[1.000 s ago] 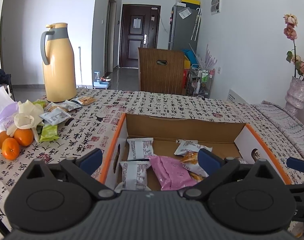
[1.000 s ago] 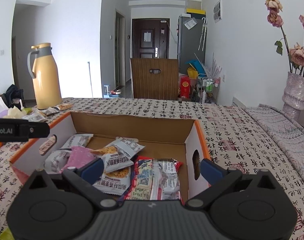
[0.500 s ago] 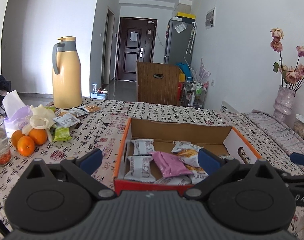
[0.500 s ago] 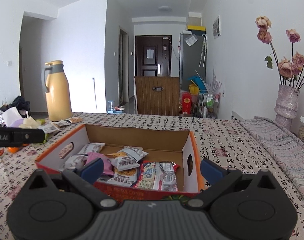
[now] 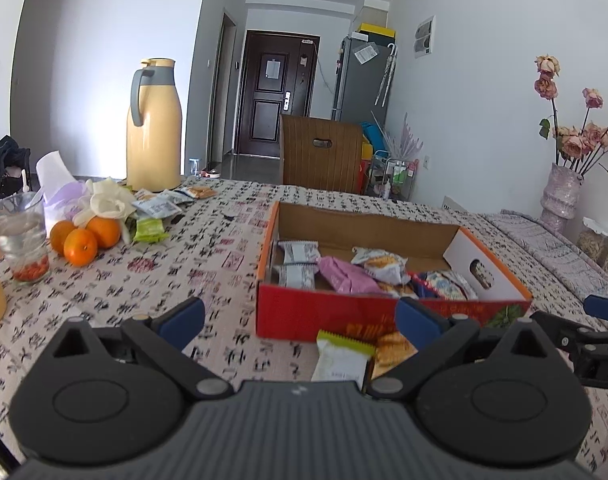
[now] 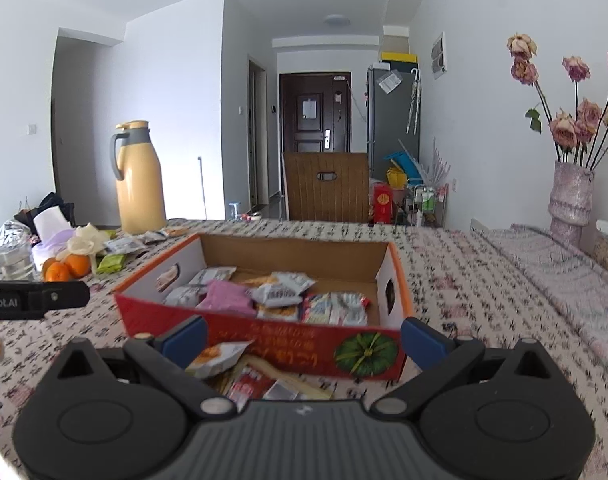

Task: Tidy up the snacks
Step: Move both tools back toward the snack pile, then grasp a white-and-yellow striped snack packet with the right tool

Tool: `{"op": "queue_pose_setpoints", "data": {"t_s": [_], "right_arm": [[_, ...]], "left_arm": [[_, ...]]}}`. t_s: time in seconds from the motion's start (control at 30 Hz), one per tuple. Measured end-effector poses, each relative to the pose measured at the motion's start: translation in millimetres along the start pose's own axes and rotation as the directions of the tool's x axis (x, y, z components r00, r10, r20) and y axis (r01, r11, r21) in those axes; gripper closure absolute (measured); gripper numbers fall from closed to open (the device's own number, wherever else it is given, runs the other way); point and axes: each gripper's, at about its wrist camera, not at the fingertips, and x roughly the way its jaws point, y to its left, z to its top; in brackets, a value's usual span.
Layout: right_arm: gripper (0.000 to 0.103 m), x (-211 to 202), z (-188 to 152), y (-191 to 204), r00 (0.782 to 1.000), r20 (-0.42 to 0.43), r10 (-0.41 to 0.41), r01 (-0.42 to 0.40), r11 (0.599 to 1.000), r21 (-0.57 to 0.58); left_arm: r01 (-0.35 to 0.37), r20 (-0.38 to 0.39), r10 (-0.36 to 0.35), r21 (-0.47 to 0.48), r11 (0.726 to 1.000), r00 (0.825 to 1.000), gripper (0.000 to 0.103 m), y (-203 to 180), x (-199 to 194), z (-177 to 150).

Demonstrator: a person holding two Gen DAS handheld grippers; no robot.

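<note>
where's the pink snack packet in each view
Left wrist: the pink snack packet lies just right of centre, in the cardboard box, right of two white packets.
Right wrist: it sits left of centre, in the box's left half.
Shared landmark: the yellow thermos jug at the table's far left.

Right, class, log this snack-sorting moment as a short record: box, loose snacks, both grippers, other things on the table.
box: open cardboard box on the patterned tablecloth, holding several snack packets, one pink packet among them
loose snacks: packets near the box front; more by the yellow jug
left gripper: open, empty
right gripper: open, empty
other: oranges, glass
</note>
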Motion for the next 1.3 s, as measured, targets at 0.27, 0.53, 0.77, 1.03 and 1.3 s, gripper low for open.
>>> {"op": "queue_pose_setpoints", "data": {"t_s": [0.27, 0.53, 0.77, 1.03, 1.3], "right_arm": [[0.0, -9, -27, 14, 0.998, -0.065, 0.012, -0.011, 1.0, 0.016], [0.0, -15, -48, 20, 0.993, -0.119, 0.011, -0.009, 1.0, 0.015], [0.0, -15, -48, 22, 0.992, -0.126, 0.008, -0.007, 1.0, 0.012], [0.0, -15, -49, 23, 0.991, -0.134, 0.005, -0.004, 1.0, 0.012], [0.0, 2, -36, 19, 0.991, -0.131, 0.01, -0.001, 0.998, 0.064]], "left_arm": [[0.017, -0.051, -0.015, 0.022, 1.0, 0.999, 0.0, 1, -17, -35], [0.025, -0.08, -0.025, 0.004, 1.0, 0.996, 0.0, 11, -23, -51], [0.03, -0.084, -0.031, -0.005, 1.0, 0.996, 0.0, 15, -22, -53], [0.019, -0.096, -0.021, -0.02, 1.0, 0.995, 0.0, 22, -20, -54], [0.005, -0.111, -0.007, -0.024, 1.0, 0.994, 0.0, 24, -14, -56]]}}
